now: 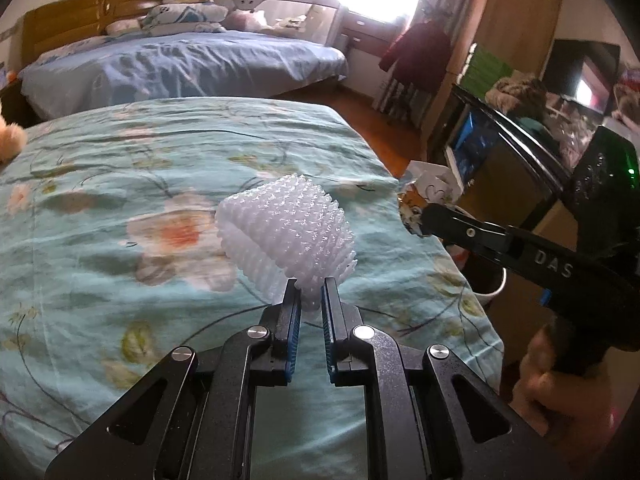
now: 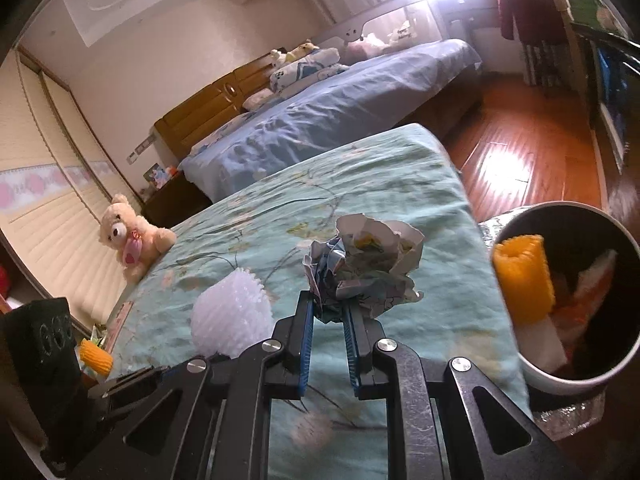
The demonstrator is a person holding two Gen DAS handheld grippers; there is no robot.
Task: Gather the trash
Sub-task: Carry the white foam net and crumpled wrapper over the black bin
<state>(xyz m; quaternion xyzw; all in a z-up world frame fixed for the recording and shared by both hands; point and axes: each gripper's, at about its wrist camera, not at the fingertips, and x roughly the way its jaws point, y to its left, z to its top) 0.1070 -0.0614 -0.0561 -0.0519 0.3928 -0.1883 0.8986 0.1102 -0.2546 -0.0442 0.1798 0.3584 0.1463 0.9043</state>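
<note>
Bin point(image 2: 536, 368) holds yellow foam net point(image 2: 524, 276), maybe wrappers.

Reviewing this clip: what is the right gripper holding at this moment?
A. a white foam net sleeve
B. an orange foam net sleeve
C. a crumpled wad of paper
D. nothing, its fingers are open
C. In the right wrist view the right gripper is shut on the crumpled paper wad; the white foam net sleeve is in the left gripper, and an orange foam sleeve already sits in the bin.
</note>
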